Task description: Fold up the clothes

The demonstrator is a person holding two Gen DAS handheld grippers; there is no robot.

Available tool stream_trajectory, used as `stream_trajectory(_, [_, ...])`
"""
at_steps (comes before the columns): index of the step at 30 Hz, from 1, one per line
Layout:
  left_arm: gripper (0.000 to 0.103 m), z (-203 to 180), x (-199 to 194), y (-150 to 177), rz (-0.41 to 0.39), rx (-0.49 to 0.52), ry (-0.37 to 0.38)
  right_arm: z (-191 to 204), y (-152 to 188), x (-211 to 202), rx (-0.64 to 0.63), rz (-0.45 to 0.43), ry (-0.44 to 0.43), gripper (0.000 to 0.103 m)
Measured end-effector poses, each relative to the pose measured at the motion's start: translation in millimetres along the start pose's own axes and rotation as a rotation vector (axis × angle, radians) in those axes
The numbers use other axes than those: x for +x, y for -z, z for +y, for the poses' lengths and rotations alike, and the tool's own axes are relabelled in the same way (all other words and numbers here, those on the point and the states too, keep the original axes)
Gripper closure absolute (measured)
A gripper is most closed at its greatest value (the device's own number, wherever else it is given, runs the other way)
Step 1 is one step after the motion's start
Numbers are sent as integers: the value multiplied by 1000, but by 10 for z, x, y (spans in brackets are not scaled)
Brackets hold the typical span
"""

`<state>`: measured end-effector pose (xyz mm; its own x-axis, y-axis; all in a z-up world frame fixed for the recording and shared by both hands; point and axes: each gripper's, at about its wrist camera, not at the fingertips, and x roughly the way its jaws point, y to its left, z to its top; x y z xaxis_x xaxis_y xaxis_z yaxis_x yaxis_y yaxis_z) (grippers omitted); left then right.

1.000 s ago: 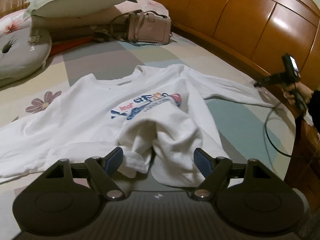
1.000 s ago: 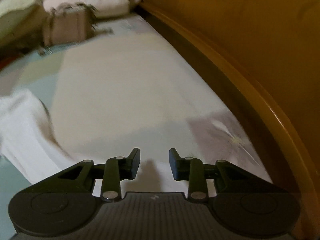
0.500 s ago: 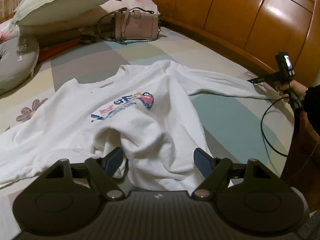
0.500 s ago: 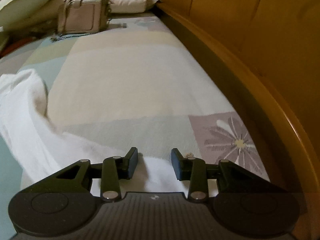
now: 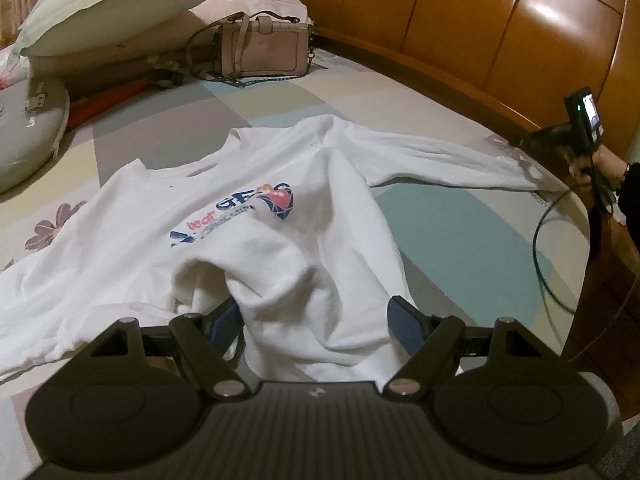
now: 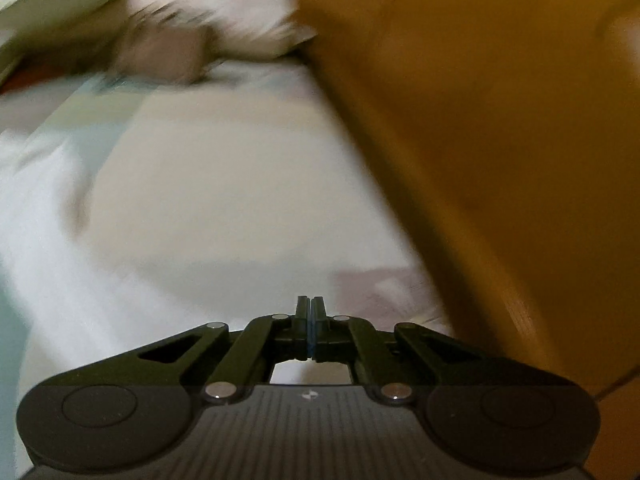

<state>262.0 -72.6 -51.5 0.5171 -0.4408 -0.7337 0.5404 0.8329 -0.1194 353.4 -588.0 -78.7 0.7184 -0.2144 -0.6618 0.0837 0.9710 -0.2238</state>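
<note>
The left gripper (image 5: 316,320) has its jaws wide apart, straddling a bunched fold at the near hem of the white sweatshirt (image 5: 248,216), pads not pressing it. The chest print reads "team GE…", the rest unreadable. The sweatshirt lies spread on the patchwork bedsheet (image 5: 460,240). At the far right the right gripper (image 6: 307,312), jaws together, sits at the sleeve cuff (image 5: 532,178), with a hand (image 5: 596,164) gripping its handle.

left tool (image 5: 316,322) — jaws wide apart | right tool (image 6: 307,322) — jaws pressed together
</note>
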Motion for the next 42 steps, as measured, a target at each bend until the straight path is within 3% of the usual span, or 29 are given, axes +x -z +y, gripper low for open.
stream_trajectory(3, [25,15,0,-7,-1,-4,-3,-177,-107,66,99,4,27,102])
stream_trajectory(6, [25,18,15,-15,0,1,2,-76,-117,85,76,24,-93,100])
stream_trajectory(8, [25,14,26,-17,2,4,4,73,-119,81,32,31,-179,89])
stream_trajectory(9, [25,12,27,-18,2,4,5,148,-134,93,18,36,-205,78])
stream_trajectory(11, [25,10,27,-18,1,2,9,311,-153,118,-17,41,-245,76])
stream_trajectory(15, [25,7,22,-13,0,3,13,599,-155,97,-100,49,-290,75])
stream_trajectory(19, [25,-2,32,-6,0,6,14,885,-163,38,-216,49,-279,56])
stream_trajectory(21, [25,-15,39,1,1,15,9,1013,-91,1,-288,55,-247,55])
stream_trajectory(26, [25,-18,62,12,9,18,7,1180,13,-84,-397,51,-194,55])
stream_trajectory(30, [25,-38,56,15,8,23,8,1030,-55,31,-340,97,-262,56])
stream_trajectory(32, [25,-47,51,21,8,25,10,910,-96,80,-243,142,-355,88])
stream_trajectory(34, [25,-50,55,26,10,27,9,950,-58,37,-267,121,-351,96])
stream_trajectory(36, [25,-56,63,19,11,27,7,1005,-56,1,-303,83,-302,98])
stream_trajectory(42, [25,-98,50,-7,3,30,17,725,-367,181,-139,0,-131,97])
